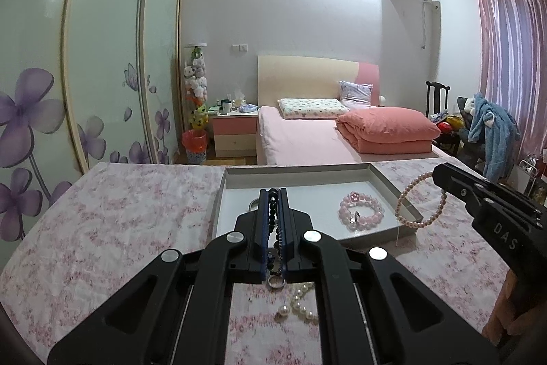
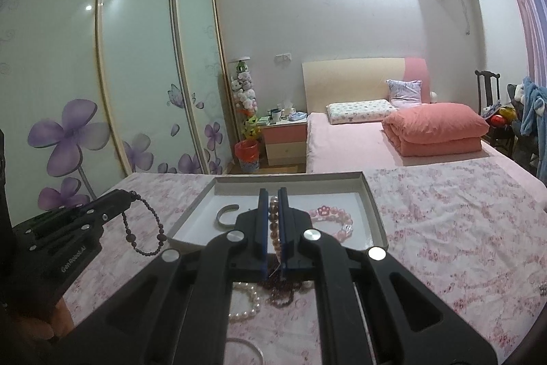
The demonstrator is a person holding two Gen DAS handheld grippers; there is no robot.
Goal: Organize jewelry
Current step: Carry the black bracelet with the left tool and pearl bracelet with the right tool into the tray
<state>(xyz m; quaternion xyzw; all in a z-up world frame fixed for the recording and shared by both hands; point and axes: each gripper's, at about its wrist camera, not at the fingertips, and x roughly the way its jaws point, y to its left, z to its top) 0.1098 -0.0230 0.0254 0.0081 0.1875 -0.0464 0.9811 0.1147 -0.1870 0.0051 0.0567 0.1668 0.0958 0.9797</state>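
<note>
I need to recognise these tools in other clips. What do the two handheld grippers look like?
Both are matte black with angular linkage arms, round silver pivot bolts and blue pads lining two narrow fingers. The right gripper has pale letters on its side; the left gripper has small pale print.

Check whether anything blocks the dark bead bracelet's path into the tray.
Nothing visible does. The left gripper holds the dark bead bracelet just short of the open tray, whose near left floor lies bare beside a silver bangle.
</note>
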